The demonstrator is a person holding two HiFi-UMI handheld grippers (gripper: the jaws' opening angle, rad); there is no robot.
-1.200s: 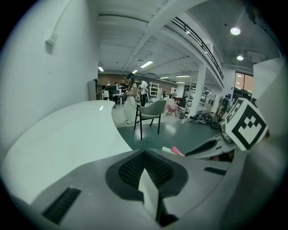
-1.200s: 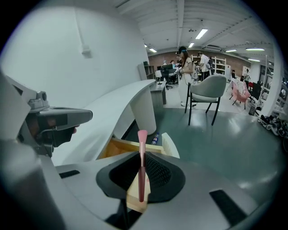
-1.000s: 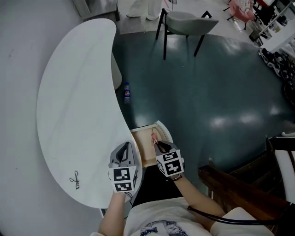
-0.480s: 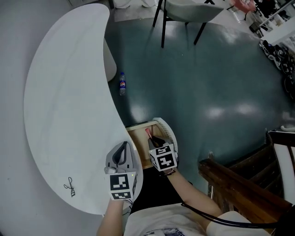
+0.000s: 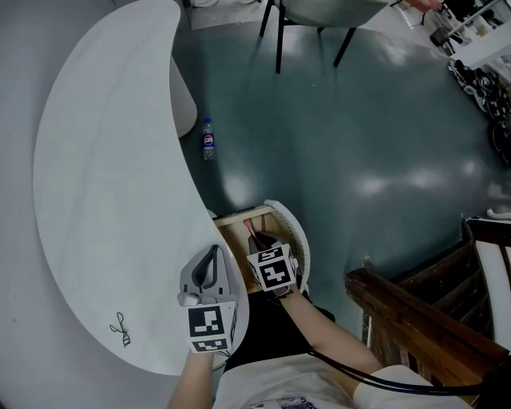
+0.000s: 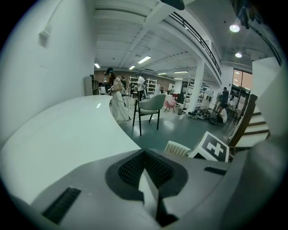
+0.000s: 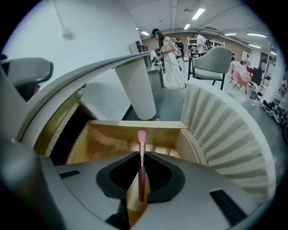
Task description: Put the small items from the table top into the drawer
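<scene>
My right gripper point(image 5: 263, 241) is shut on a thin pink stick point(image 7: 141, 166) and reaches down into the open wooden drawer point(image 7: 108, 141). The stick's paler tip point(image 5: 253, 228) points into the drawer, above its floor. Another thin reddish item point(image 7: 168, 152) lies partly hidden behind the jaws. My left gripper point(image 5: 212, 254) rests over the near edge of the white curved table point(image 5: 104, 176), shut and holding nothing; in the left gripper view its fingertips point(image 6: 148, 191) meet. A small dark scissor-like item point(image 5: 120, 327) lies on the table to the left of it.
The drawer's ribbed white front point(image 7: 220, 130) curves along its right side. A white table leg point(image 7: 137, 90) stands behind the drawer. A bottle point(image 5: 207, 144) lies on the dark floor, with a chair point(image 5: 311, 12) further off and wooden furniture point(image 5: 415, 319) at right.
My right gripper has sunk lower into the drawer with the pink stick. The left gripper has barely shifted on the table edge.
</scene>
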